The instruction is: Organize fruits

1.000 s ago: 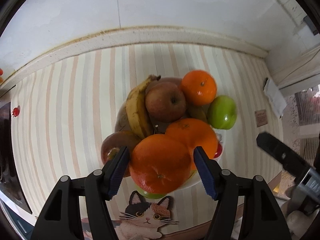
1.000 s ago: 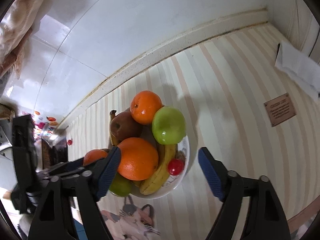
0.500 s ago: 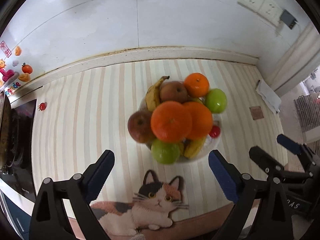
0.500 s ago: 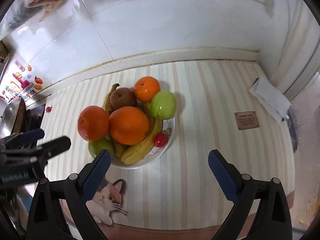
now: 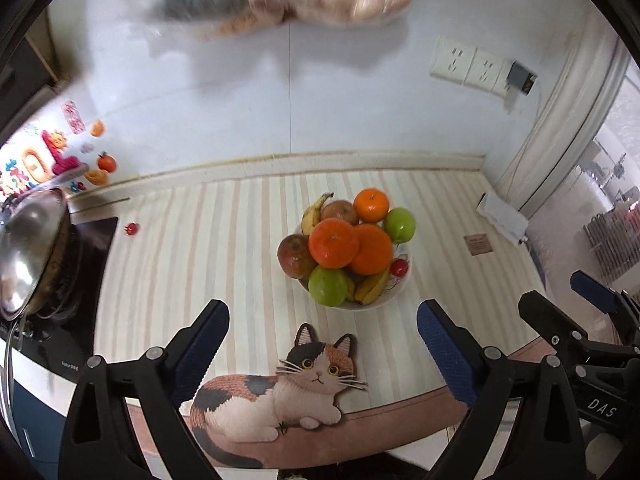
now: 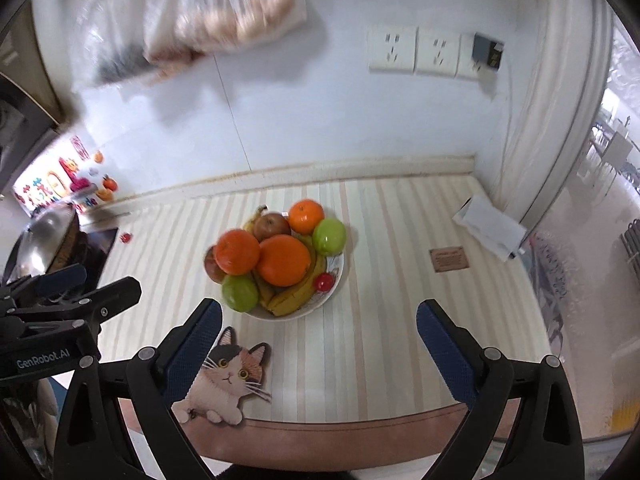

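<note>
A white bowl (image 5: pixel 394 300) (image 6: pixel 336 284) stands on the striped counter, heaped with fruit: oranges (image 5: pixel 334 243) (image 6: pixel 283 260), green apples (image 5: pixel 328 286) (image 6: pixel 329 236), red apples (image 5: pixel 296 256), bananas (image 5: pixel 372 286) (image 6: pixel 296 290) and a small red cherry tomato (image 5: pixel 399 267) (image 6: pixel 324 282). My left gripper (image 5: pixel 322 334) hangs open and empty above the counter's near edge, well short of the bowl. My right gripper (image 6: pixel 318 330) is open and empty too, likewise back from the bowl. Each gripper shows at the side of the other's view.
A cat-shaped mat (image 5: pixel 280 384) (image 6: pixel 224 376) lies at the counter's front edge. A steel pan (image 5: pixel 28 252) sits on a black cooktop at the left, a small red thing (image 5: pixel 131 229) beside it. A plastic bag (image 6: pixel 224 12) hangs above. White paper (image 6: pixel 490 228) and a brown card (image 6: pixel 448 259) lie right.
The left gripper opened and let go of an orange, which now rests on the pile. Both grippers pulled back and up from the bowl, so more wall and counter show.
</note>
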`<state>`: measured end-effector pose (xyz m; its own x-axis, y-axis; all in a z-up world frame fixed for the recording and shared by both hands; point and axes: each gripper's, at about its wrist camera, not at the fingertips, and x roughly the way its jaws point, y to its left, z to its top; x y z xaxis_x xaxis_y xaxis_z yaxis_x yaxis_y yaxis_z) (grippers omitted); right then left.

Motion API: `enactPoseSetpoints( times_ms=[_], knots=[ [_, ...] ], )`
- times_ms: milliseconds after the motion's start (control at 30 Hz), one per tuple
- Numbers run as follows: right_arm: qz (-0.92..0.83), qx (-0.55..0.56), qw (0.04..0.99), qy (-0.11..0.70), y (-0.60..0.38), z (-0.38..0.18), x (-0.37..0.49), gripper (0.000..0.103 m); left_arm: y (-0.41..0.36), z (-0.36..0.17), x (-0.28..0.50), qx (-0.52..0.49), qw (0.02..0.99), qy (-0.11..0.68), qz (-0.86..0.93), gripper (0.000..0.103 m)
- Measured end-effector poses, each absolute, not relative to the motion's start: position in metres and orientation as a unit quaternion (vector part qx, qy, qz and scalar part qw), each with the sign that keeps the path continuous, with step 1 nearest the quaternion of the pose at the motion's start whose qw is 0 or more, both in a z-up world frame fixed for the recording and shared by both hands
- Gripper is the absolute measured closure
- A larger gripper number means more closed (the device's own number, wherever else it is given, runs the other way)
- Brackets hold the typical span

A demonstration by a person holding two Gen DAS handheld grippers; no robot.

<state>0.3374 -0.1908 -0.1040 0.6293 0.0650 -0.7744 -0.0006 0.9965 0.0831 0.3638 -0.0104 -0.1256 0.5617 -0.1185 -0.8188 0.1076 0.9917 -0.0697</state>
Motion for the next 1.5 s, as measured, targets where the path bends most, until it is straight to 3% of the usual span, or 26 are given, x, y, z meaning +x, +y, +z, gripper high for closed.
enactPoseSetpoints(
  times_ms=[267, 733, 1033, 1500],
  knots=[
    [0.030, 0.024, 0.922, 0.386, -0.202, -0.053, 0.258, 0.001, -0.021, -0.081, 0.286, -0.020, 0.909, 0.414, -0.040, 0.007],
    [0.053, 0.008, 0.936, 0.348, -0.202, -0.003, 0.142, 0.001, -0.020, -0.053, 0.176, -0.035, 0.923, 0.382, -0.003, 0.007],
    [0.035, 0.024, 0.941, 0.336, -0.197, 0.015, 0.107, 0.001, 0.002, -0.042, 0.151, -0.035, 0.927, 0.373, -0.004, 0.007],
    [0.046, 0.020, 0.932, 0.359, -0.172, -0.011, 0.117, 0.001, 0.018, -0.049, 0.150, -0.033, 0.930, 0.365, 0.003, 0.007]
  ],
)
